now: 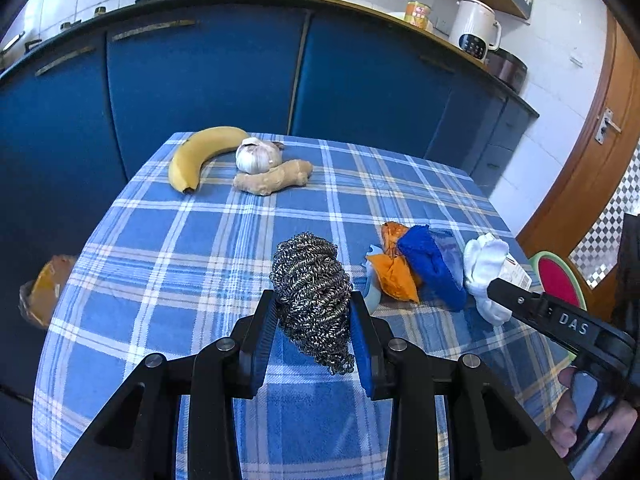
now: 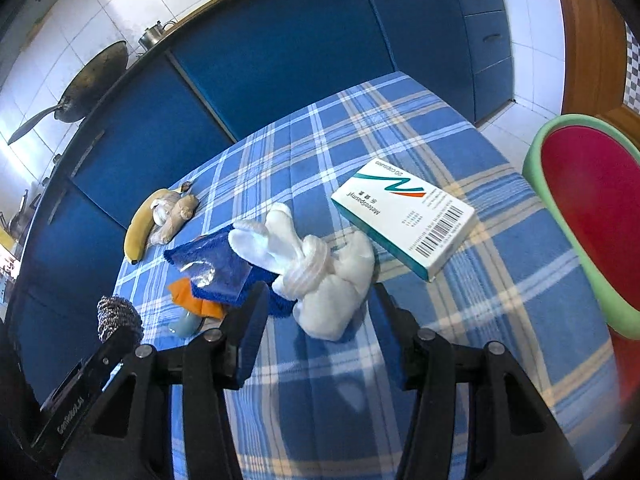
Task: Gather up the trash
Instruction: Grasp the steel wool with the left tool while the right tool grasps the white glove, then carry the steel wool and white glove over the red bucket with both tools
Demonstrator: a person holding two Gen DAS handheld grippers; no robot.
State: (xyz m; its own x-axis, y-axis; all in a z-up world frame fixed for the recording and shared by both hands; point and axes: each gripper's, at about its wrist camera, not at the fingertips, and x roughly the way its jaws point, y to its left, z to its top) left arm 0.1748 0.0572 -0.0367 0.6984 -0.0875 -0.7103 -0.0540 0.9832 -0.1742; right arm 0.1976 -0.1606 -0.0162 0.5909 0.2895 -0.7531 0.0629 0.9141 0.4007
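Left gripper (image 1: 314, 322) clamped on a steel wool scrubber (image 1: 312, 300), held just above the blue plaid tablecloth (image 1: 192, 240). Right gripper (image 2: 316, 312) jaws apart, nothing gripped, white socks (image 2: 320, 276) lying on the cloth at its tips. Blue cloth (image 2: 216, 264) and orange wrapper (image 2: 188, 296) left of the socks, medicine box (image 2: 404, 216) to their right. Banana (image 1: 196, 156), garlic (image 1: 258, 156), ginger (image 1: 272, 178) at far edge. Green and red bin (image 2: 588, 208) beside the table

Bright daylight, glare on the wall tiles (image 2: 92, 12), soft shadows, strong fisheye bending at edges.
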